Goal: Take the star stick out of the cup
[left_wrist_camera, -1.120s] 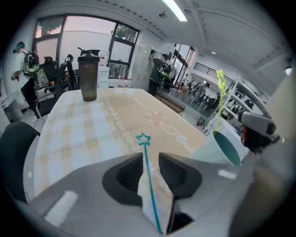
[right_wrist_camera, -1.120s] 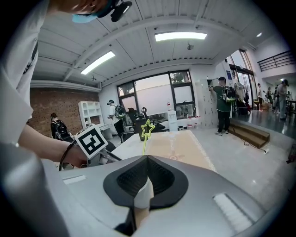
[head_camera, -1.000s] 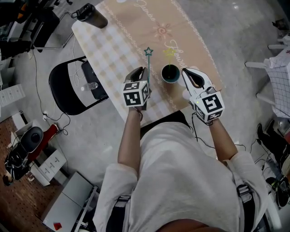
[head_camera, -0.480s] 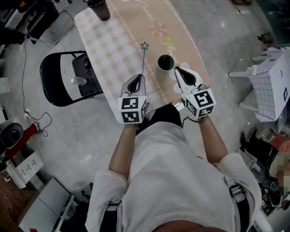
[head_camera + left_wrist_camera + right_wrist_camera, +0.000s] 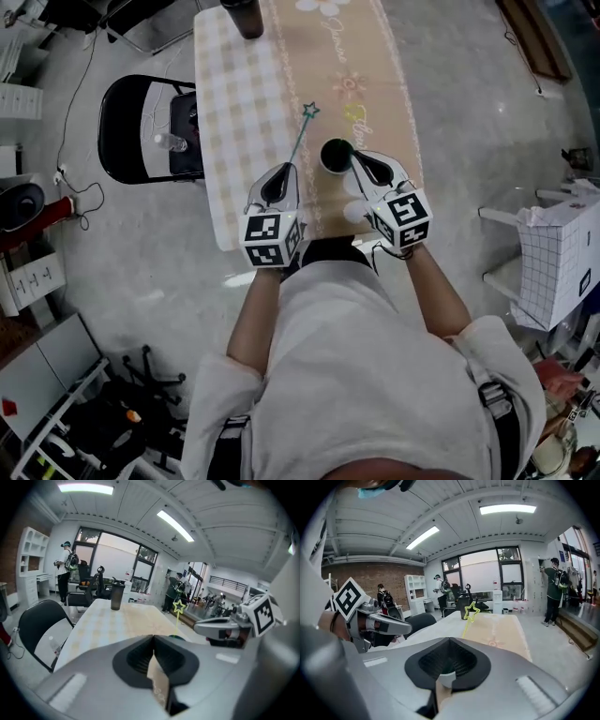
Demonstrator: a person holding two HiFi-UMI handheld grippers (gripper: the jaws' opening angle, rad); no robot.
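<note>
— Table (image 5: 225, 103) ahead of both grippers. Cup?
— Cup (image 5: 335, 156) sits right at the right gripper (image 5: 355, 160) tip, jaws closed on its rim.
— Star stick?
— Star stick (image 5: 300, 138) is out of the cup, pinched in the closed left gripper (image 5: 284, 169). It slants up and ahead from that tip, star end farthest away.

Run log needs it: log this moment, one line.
left gripper: shut on teal stick, outside cup | right gripper: shut on cup | yellow stick: in cup
</note>
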